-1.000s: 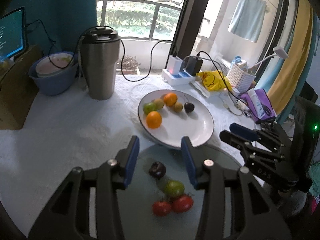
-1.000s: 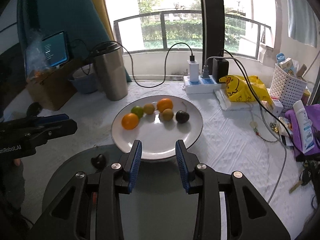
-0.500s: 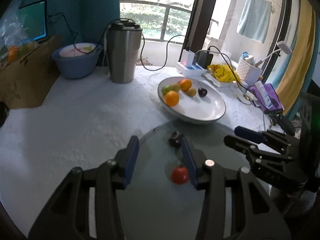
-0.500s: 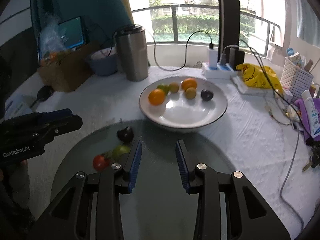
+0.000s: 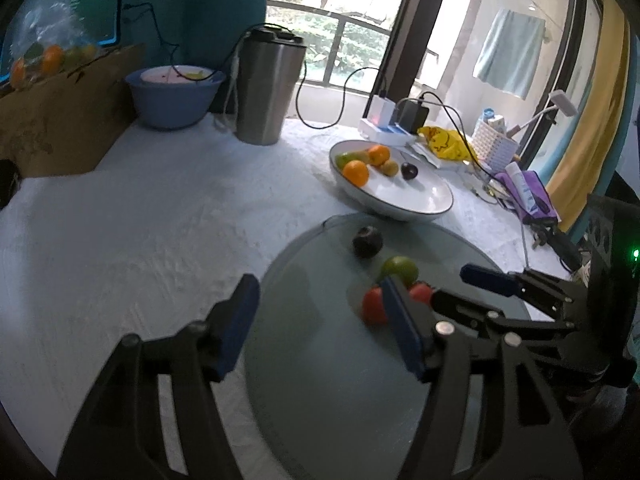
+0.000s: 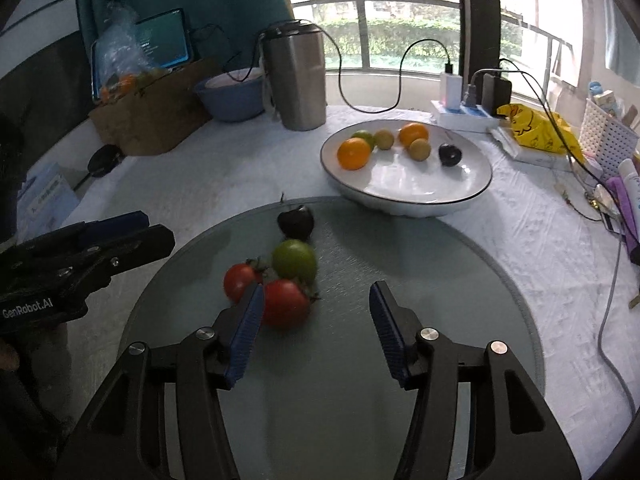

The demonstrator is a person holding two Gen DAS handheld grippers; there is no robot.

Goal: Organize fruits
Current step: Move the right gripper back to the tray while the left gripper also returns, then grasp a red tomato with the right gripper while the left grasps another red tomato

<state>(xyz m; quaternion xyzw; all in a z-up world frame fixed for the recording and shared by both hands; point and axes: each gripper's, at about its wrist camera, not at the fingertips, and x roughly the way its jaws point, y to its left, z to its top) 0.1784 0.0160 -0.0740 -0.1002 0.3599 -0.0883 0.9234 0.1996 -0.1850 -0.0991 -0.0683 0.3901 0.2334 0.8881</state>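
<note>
I have both sets of fingers opening over the glass disc (image 6: 420, 264) on the tabletop (image 6: 224, 168), nothing between either pair. The right gripper (image 6: 316, 308) hangs just behind the near red tomato (image 6: 286, 302), which touches the green tomato (image 6: 294, 262) and second red tomato (image 6: 240, 280); the dark fruit (image 6: 296, 222) sits just beyond. The left gripper (image 5: 320, 320) stands empty beside the cluster. I'd widen fully, straddle one tomato, close gently, then carry it to the white plate (image 6: 424, 190).
</note>
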